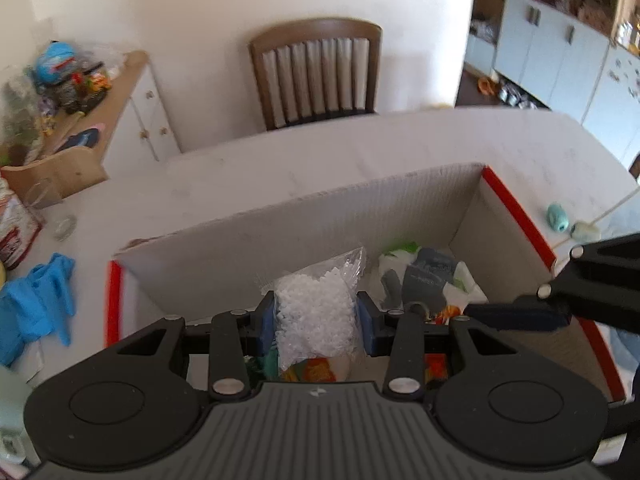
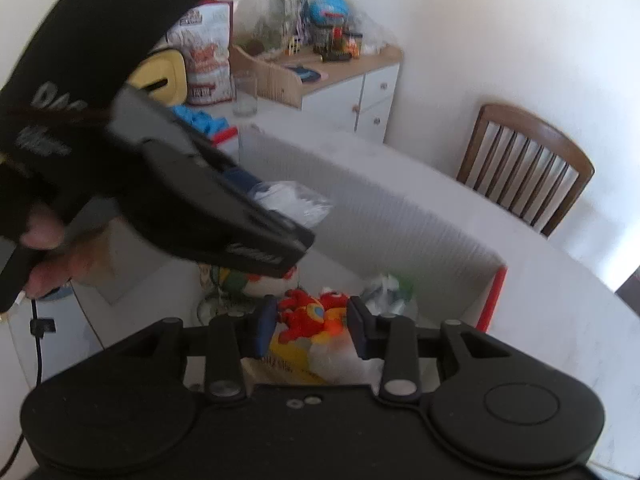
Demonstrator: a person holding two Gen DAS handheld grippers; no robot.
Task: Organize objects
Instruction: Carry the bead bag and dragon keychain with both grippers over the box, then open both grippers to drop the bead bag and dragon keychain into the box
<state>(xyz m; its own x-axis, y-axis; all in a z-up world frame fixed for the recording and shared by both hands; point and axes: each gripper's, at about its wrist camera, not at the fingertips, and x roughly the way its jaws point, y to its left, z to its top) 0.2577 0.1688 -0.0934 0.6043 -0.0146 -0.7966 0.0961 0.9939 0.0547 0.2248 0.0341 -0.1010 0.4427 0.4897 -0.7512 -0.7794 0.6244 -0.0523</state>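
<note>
I have the left gripper (image 1: 316, 320) closed on a clear bag of white pellets (image 1: 316, 312), its blue pads pressing the bag from both sides, and it hangs over the open cardboard box (image 1: 320, 216) with red-taped edges that sits on the white table (image 1: 400, 140). The bag is above the box's inside, near its long far wall, not resting on the bottom as far as I can tell. Down in the box, toward its right end, lie a grey pouch (image 1: 428, 276) and some white-and-green wrappers (image 1: 400, 252). My right gripper (image 2: 312, 328) also points down into the box; its jaws stand partly apart, and I see nothing pinched between them, though a red toy (image 2: 312, 316) lies on the box floor below the gap, next to a yellow packet (image 2: 288, 356). From the right wrist camera the left gripper crosses the upper left, blurred, with fingers (image 2: 44, 236) wrapped round its handle. On the table by the box's left end lies a blue glove (image 1: 36, 304), and a wooden chair (image 1: 320, 72) stands at the table's far edge.
</note>
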